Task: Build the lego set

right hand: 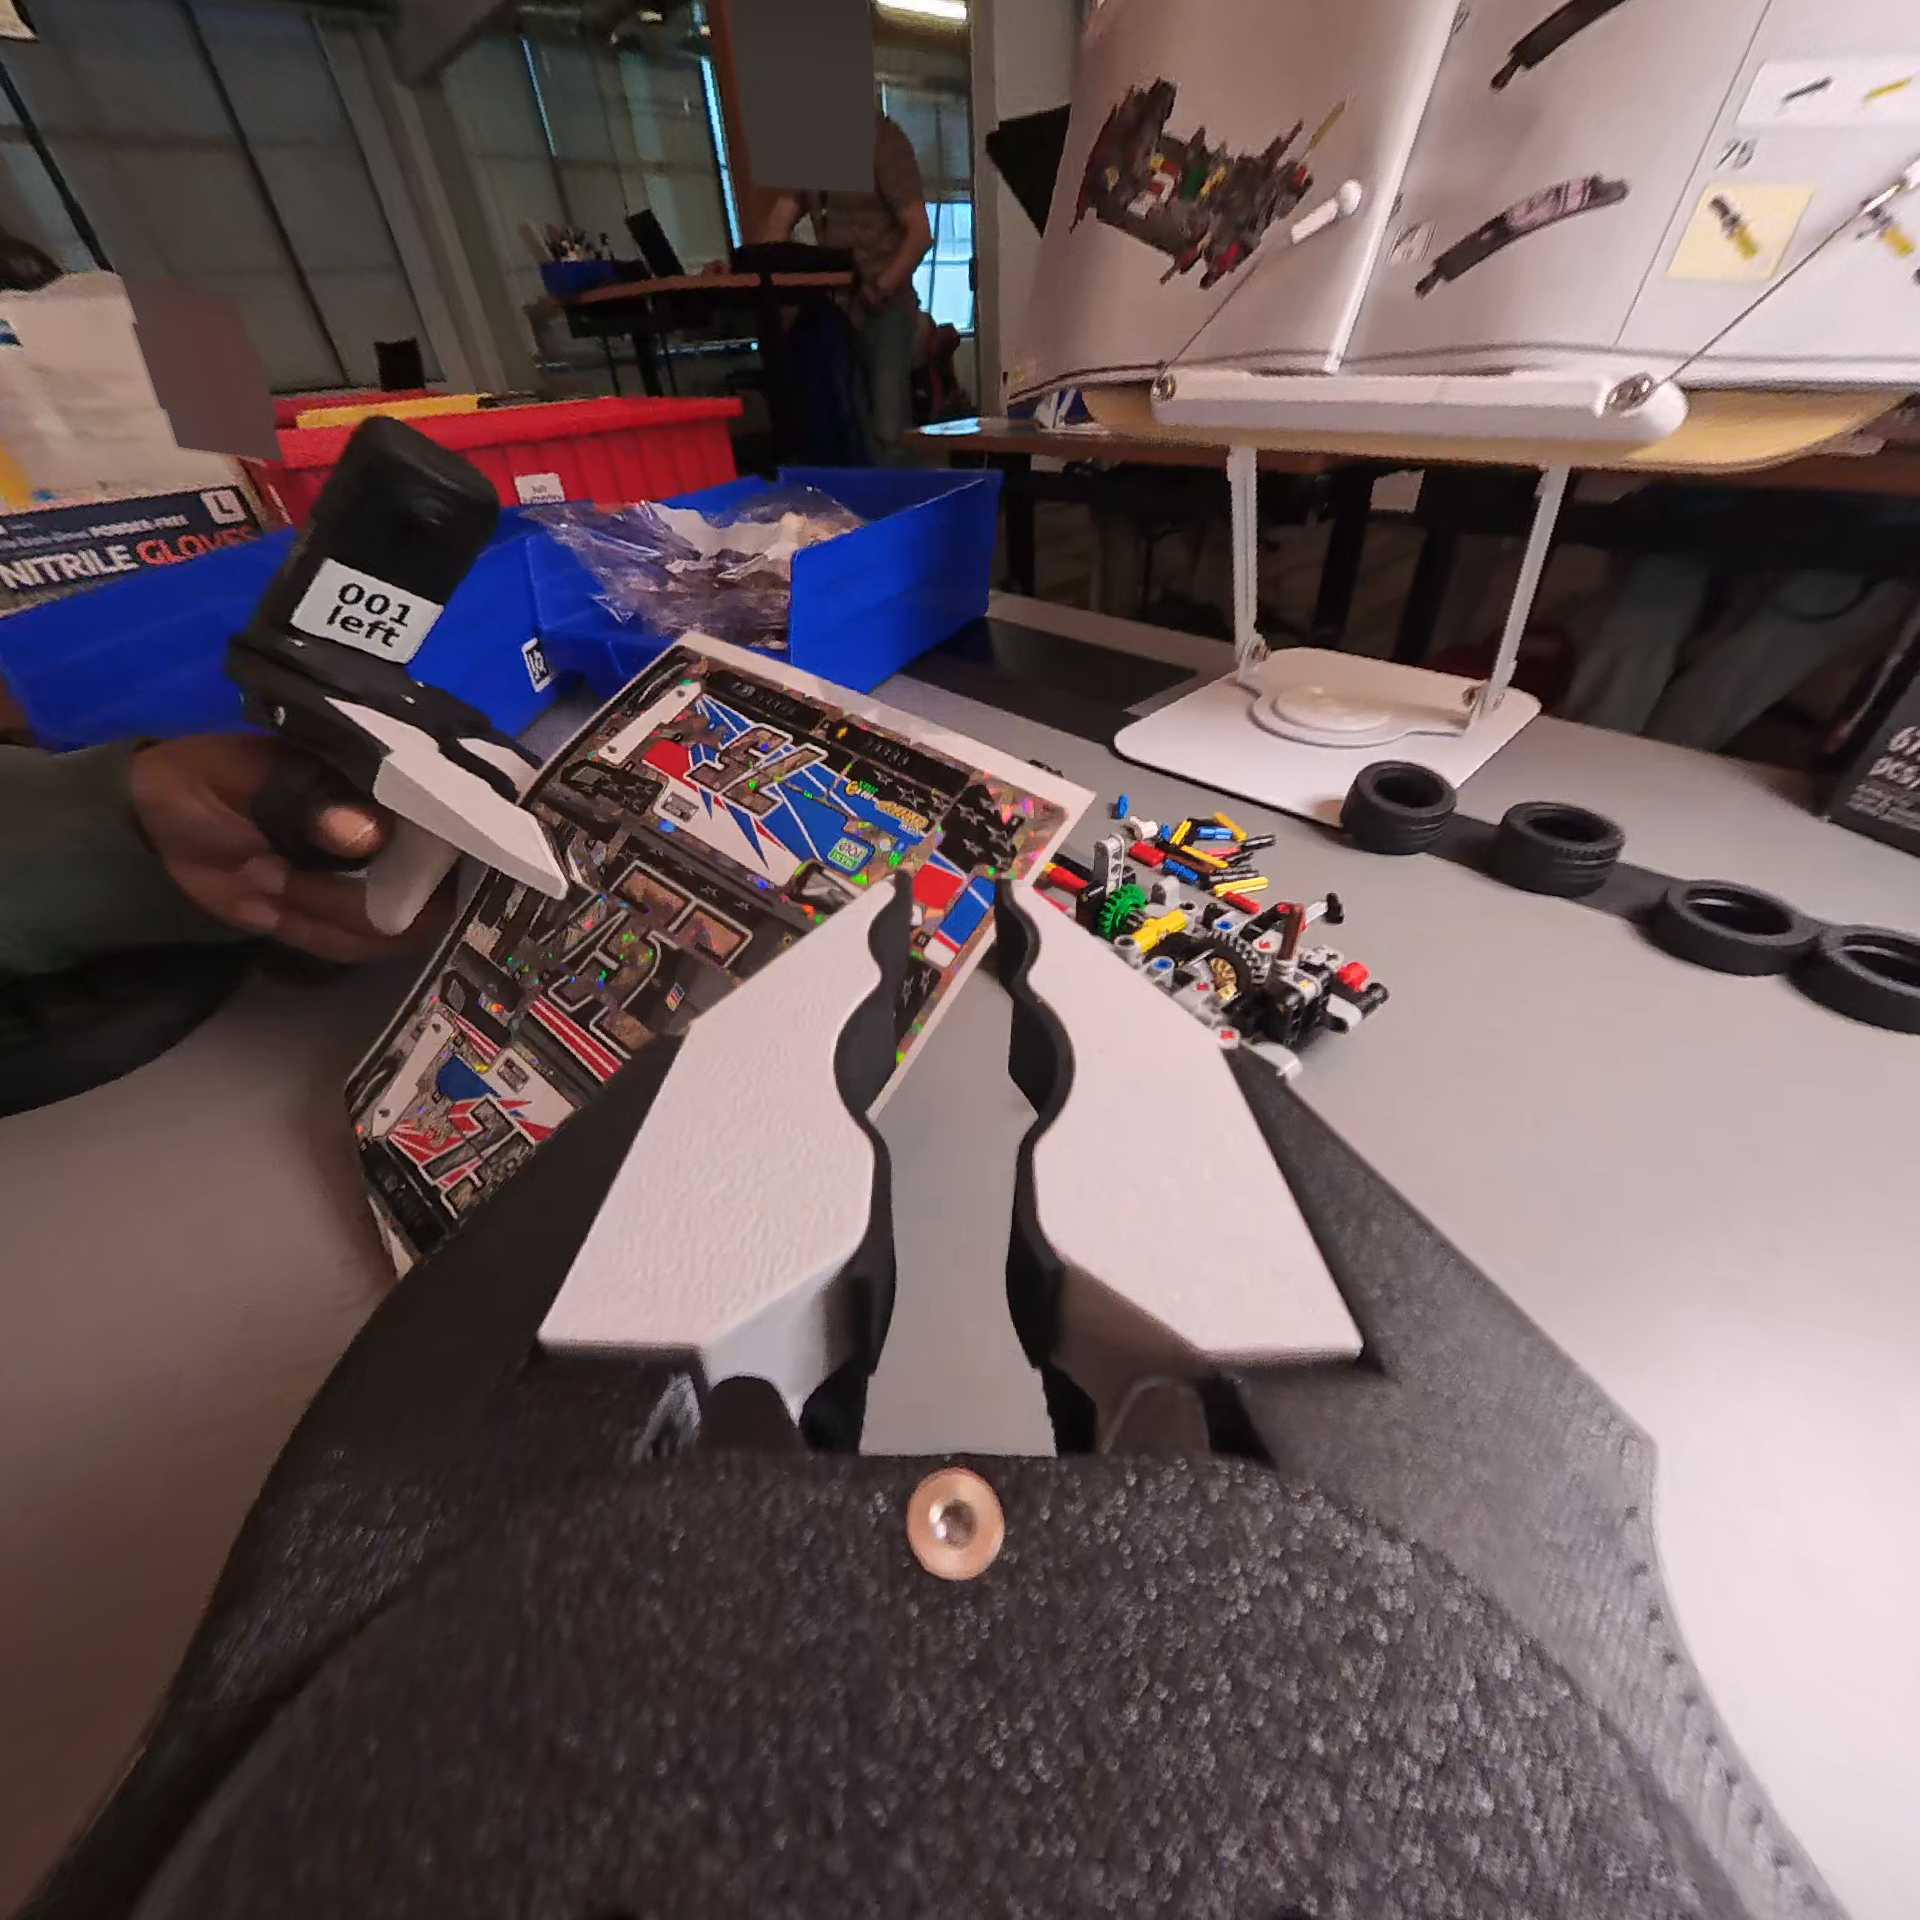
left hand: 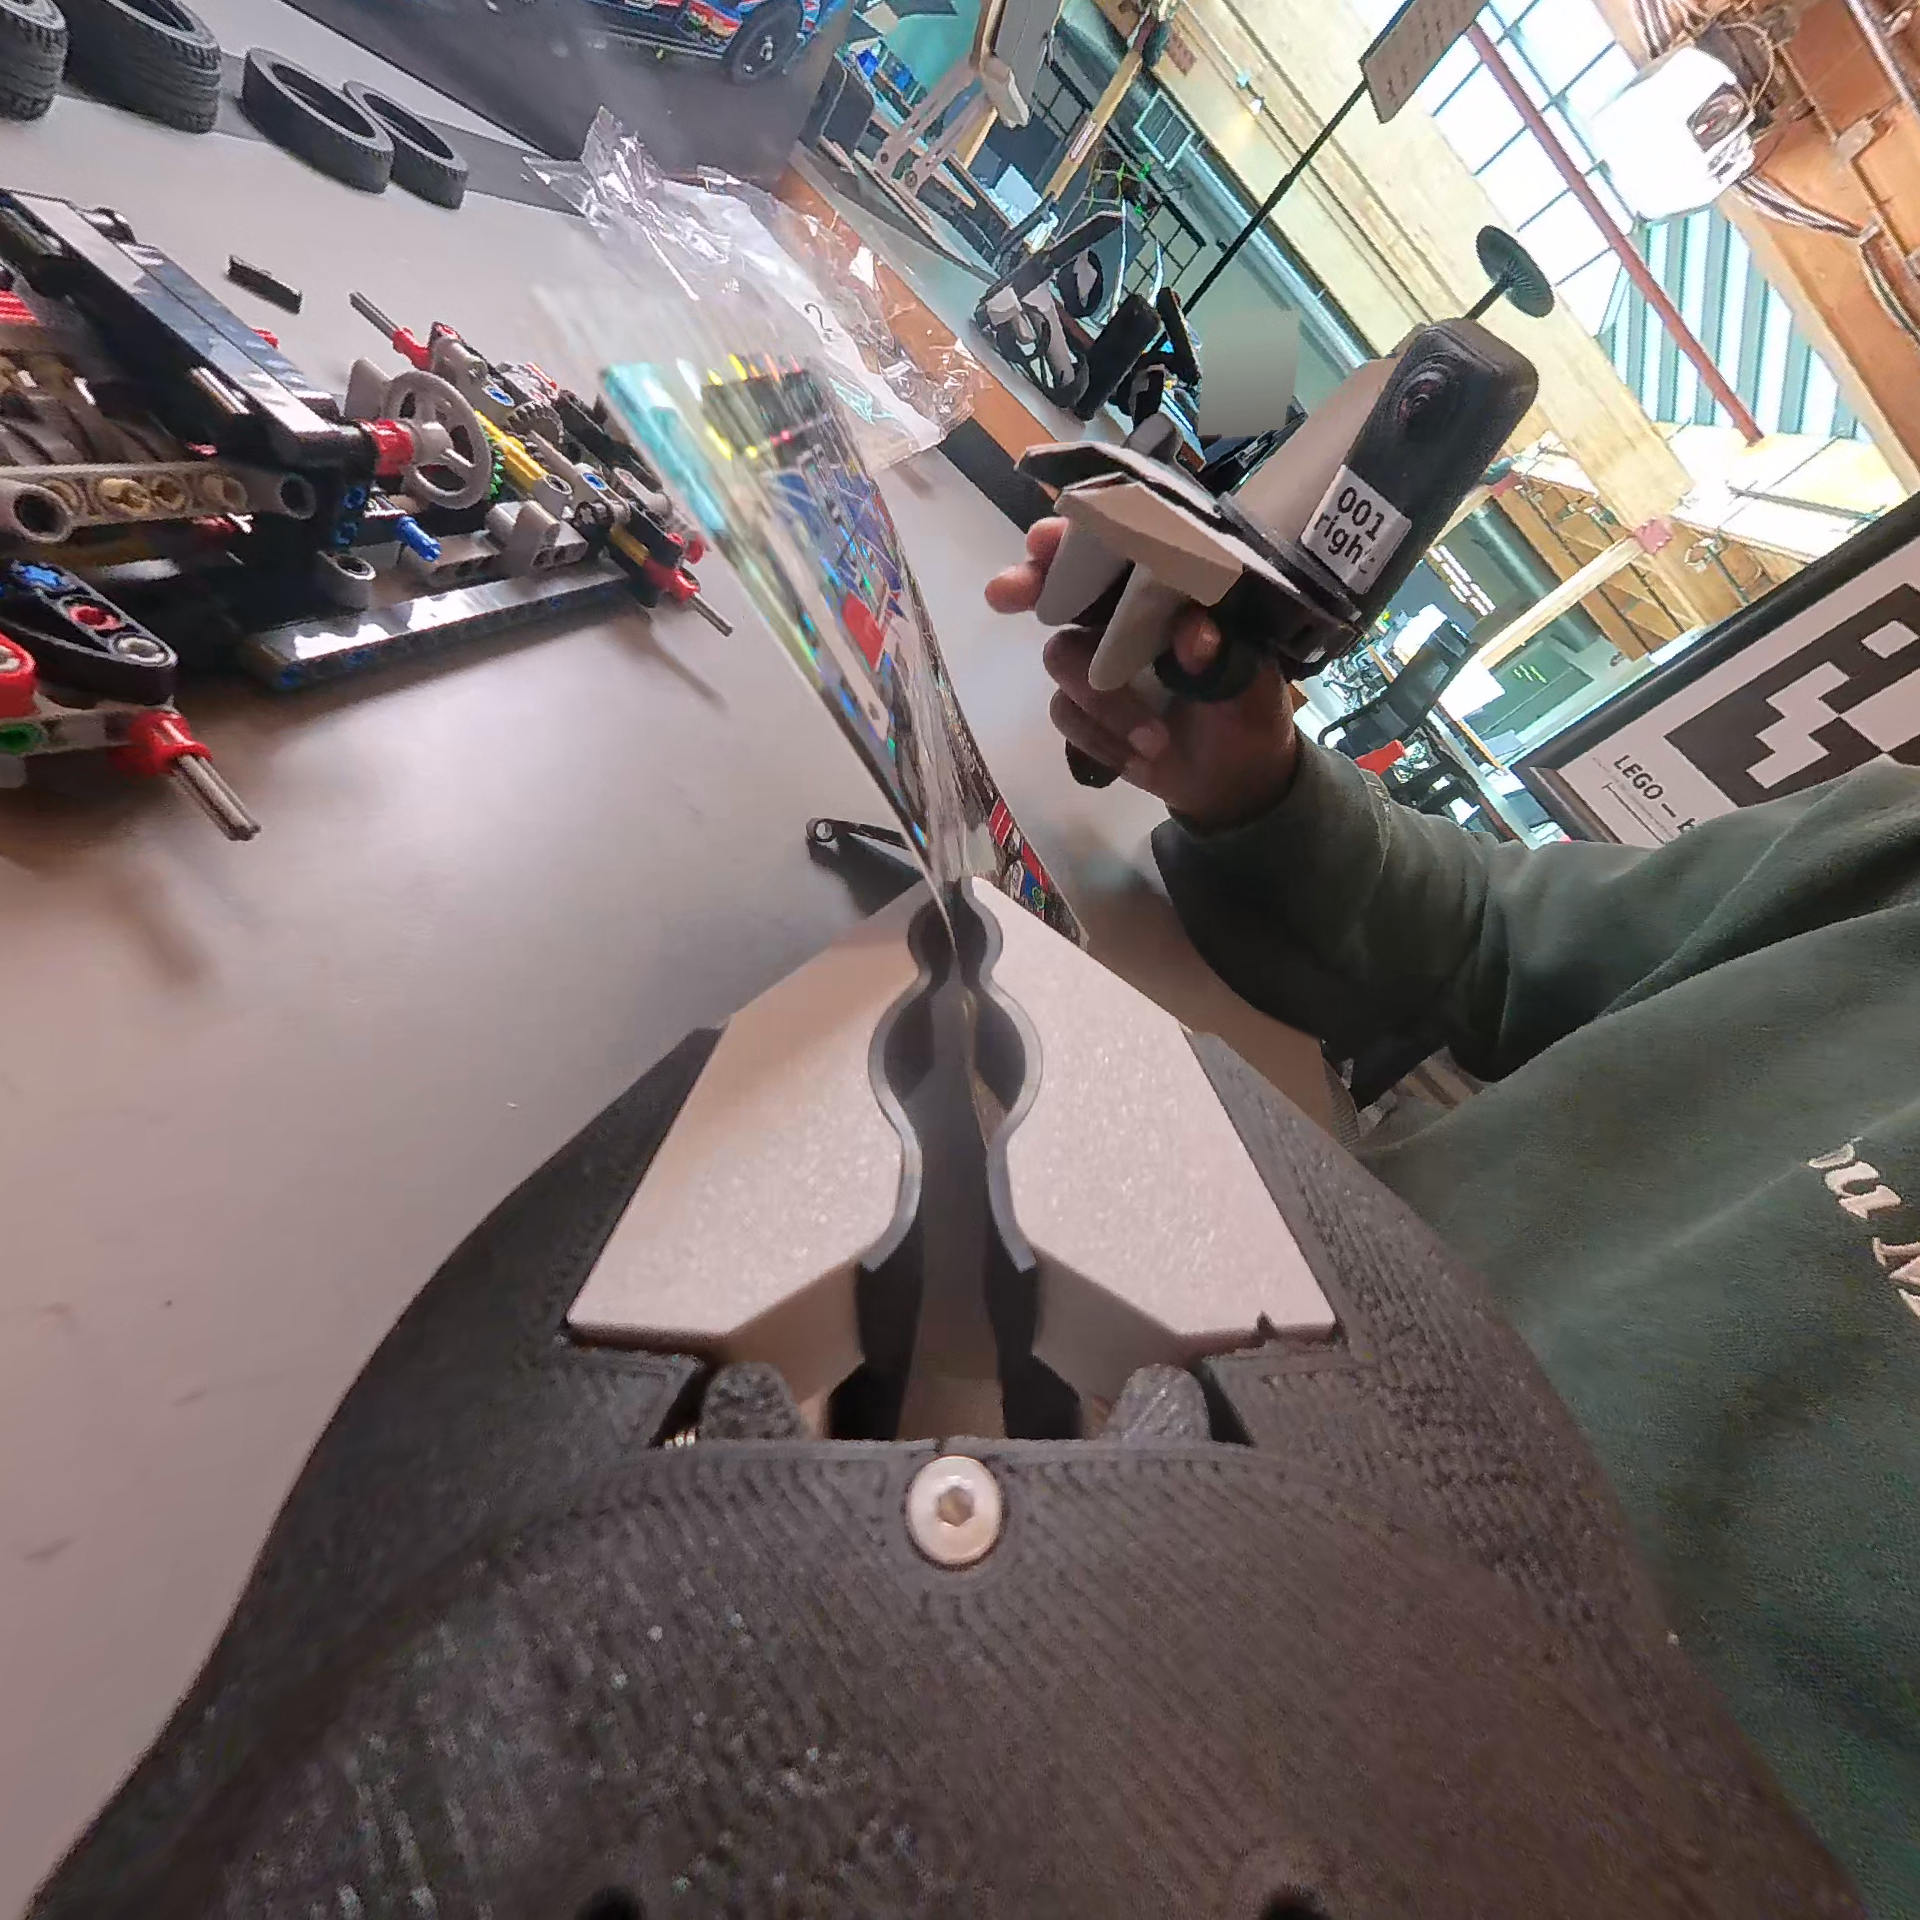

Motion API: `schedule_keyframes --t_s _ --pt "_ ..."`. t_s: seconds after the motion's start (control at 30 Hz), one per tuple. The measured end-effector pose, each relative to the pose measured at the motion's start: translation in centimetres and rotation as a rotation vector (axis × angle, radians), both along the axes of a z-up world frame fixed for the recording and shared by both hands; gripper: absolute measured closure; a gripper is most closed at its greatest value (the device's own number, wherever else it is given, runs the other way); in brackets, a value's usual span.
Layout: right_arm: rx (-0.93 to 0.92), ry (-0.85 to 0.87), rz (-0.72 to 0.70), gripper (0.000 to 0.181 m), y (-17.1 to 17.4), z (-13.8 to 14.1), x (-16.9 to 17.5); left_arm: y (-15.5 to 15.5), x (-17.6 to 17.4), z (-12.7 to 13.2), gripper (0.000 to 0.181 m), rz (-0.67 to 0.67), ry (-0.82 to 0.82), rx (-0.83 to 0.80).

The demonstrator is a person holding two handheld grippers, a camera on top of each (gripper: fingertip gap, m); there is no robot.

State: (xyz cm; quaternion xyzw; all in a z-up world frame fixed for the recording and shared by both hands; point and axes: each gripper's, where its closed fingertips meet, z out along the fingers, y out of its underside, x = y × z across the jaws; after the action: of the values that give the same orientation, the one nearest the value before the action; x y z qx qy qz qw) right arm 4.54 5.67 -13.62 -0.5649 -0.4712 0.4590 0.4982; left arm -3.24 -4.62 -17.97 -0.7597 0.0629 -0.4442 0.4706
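Grey table (right hand: 1558, 1299): only the right wrist view shows the instruction booklet (right hand: 1351, 177) on its white stand and blue bins (right hand: 894, 571). Sticker sheet (right hand: 727, 862) held tilted above the table, pinched at its edge by the closed left gripper (left hand: 951, 914); right gripper (right hand: 948, 894) parted, empty, fingertips overlapping the sheet's near edge. Lego chassis (left hand: 260, 457) and tyres (right hand: 1558, 847) lie beyond, bare tabletop nearer.

Sticker sheet (right hand: 727, 883): we see red, blue, white, holographic glitter
Tyres (right hand: 1397, 805): black
Bins (right hand: 894, 561): blue
Worktop (right hand: 1558, 1195): we note grey
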Motion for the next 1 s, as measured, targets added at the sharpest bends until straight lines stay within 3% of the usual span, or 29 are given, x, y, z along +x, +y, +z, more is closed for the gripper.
schedule_keyframes --t_s 0.17,0.4,0.63,0.8,1.0 --pt "0.130 0.006 -0.001 0.181 -1.0 2.3 -1.2 -0.1 0.3 0.0 0.181 -0.018 0.007 0.012" --pt "0.245 -0.048 0.028 0.181 -3.4 4.4 -5.4 -0.1 0.4 0.1 0.181 -0.023 0.006 0.027" --pt "0.220 -0.214 0.067 0.181 -5.7 -0.2 -7.6 -0.2 0.5 0.1 0.181 -0.027 0.016 0.032" --pt "0.215 -0.327 0.075 0.181 -5.3 -3.1 -6.6 0.0 0.1 0.0 0.181 -0.011 0.018 0.030" --pt "0.215 -0.385 0.126 0.181 -5.4 -4.4 -5.2 0.2 -0.5 -0.1 0.181 0.004 0.015 0.033"
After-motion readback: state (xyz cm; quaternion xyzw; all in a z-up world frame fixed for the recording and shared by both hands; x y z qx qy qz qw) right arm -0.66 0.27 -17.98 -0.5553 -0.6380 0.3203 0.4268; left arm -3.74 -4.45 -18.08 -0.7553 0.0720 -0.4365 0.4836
